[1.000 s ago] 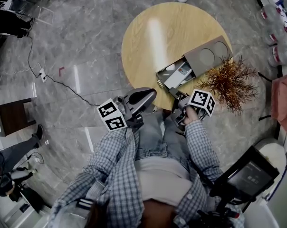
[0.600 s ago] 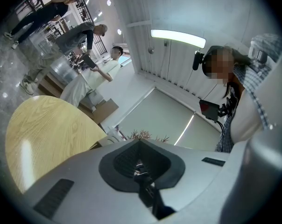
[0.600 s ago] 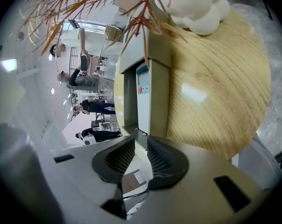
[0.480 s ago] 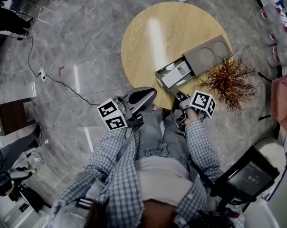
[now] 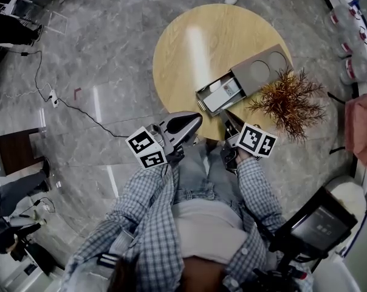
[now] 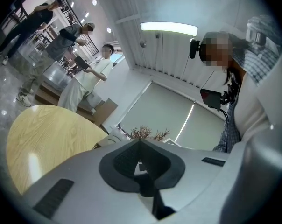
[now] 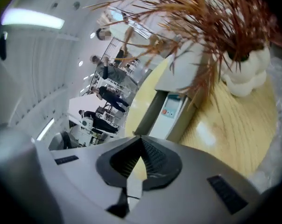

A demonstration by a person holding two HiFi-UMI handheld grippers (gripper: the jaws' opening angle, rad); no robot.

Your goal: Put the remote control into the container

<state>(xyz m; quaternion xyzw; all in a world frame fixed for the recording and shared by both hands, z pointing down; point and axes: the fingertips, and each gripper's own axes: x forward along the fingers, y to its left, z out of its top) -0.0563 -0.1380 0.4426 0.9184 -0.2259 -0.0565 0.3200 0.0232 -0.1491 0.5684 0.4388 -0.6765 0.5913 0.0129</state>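
Note:
The white remote control (image 5: 223,92) lies in the open drawer of the grey container (image 5: 259,72) on the round wooden table (image 5: 189,53). In the right gripper view the remote (image 7: 171,107) shows ahead, inside the drawer. My right gripper (image 5: 228,118) hangs at the table's near edge, short of the drawer. Its jaws (image 7: 141,140) have just been closing and now meet with nothing between them. My left gripper (image 5: 197,120) is held at the near edge, to the left. It is shut and empty (image 6: 141,142).
A dried reddish plant (image 5: 287,102) in a white pot (image 7: 246,73) stands right of the container, close to the right gripper. People stand beyond the table (image 6: 85,73). A cable (image 5: 68,102) runs over the marble floor at the left.
The right gripper has rolled, so its marker cube faces differently, and it has drawn back a little from the drawer. The left gripper has stayed where it was.

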